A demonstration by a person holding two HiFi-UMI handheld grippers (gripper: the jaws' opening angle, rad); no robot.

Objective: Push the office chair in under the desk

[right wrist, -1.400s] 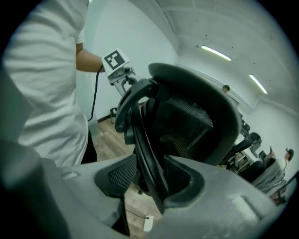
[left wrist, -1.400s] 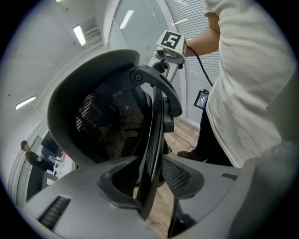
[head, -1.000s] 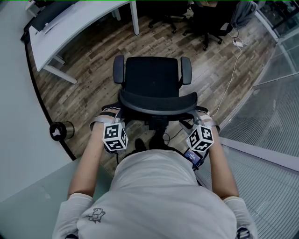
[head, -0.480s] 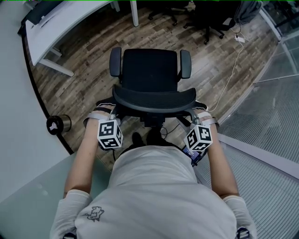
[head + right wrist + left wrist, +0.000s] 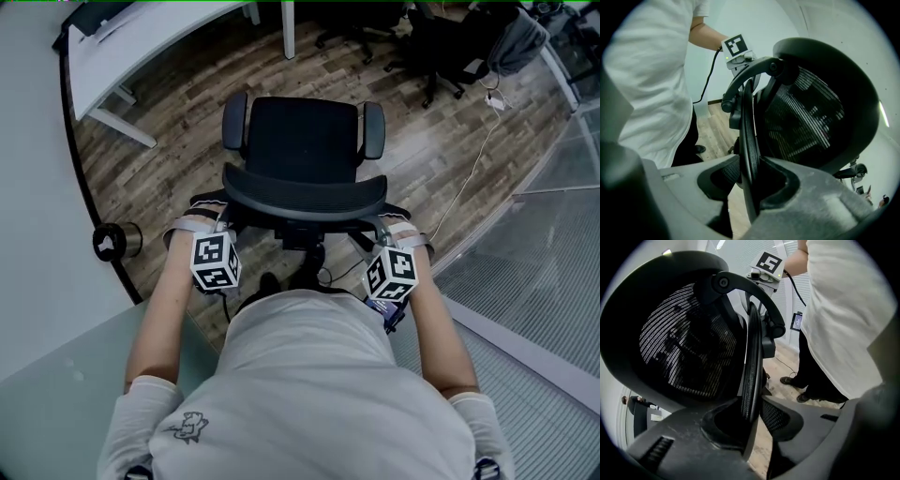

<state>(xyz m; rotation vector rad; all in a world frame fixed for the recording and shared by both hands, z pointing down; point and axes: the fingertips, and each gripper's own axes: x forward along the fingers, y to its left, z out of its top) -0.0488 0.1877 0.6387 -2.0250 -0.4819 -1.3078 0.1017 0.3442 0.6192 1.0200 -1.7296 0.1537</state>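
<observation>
Both tongs grip the office chair [image 5: 302, 141] from behind in the head view. The left tongs [image 5: 221, 221] sit at the left end of its curved backrest [image 5: 305, 194] and the right tongs [image 5: 386, 231] at the right end, with the person just behind. The chair stands on the wooden floor [image 5: 178, 150], its seat turned away from the person. It is well apart from the white table [image 5: 131, 47] at the upper left and not under it. More black chairs [image 5: 441, 47] stand at the top, and a white cable [image 5: 466, 178] runs over the floor at the right. In the left gripper view, the thin black rim [image 5: 752, 357] of the backrest runs upright straight between the two jaws, which have just been closing and clench it from both sides. The mesh panel [image 5: 689, 348] bulges to the left of them, and the person's white shirt [image 5: 843, 310] fills the right. In the right gripper view, the backrest's other edge stands between that pair of jaws, which have likewise just been closing and pinch it, with mesh to the right and shirt to the left.
</observation>
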